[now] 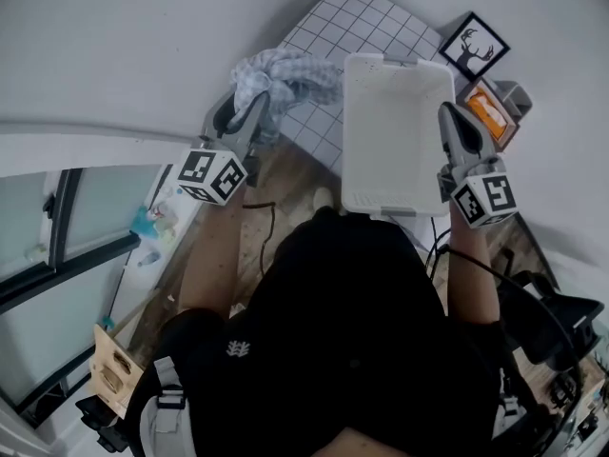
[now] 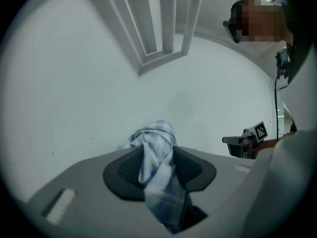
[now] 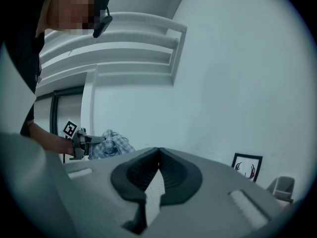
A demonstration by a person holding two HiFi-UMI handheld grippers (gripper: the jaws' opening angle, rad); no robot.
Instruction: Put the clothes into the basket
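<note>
The left tool (image 2: 159,151) is partly closed, its jaws clamped on a bunched blue-and-white checked cloth (image 2: 159,182) that hangs down between them. In the head view this cloth sits in the upper middle of the frame, just left of the upper left corner of the white basket (image 1: 395,146) and above a patch of white tiled floor (image 1: 357,22).

The right tool (image 3: 157,157) is nearly closed, pinching the thin perforated wall of the basket between its pads. In the head view it grips the basket's right rim.

To the right of the basket, in the upper right of the frame, stands a framed deer picture (image 1: 473,46).
</note>
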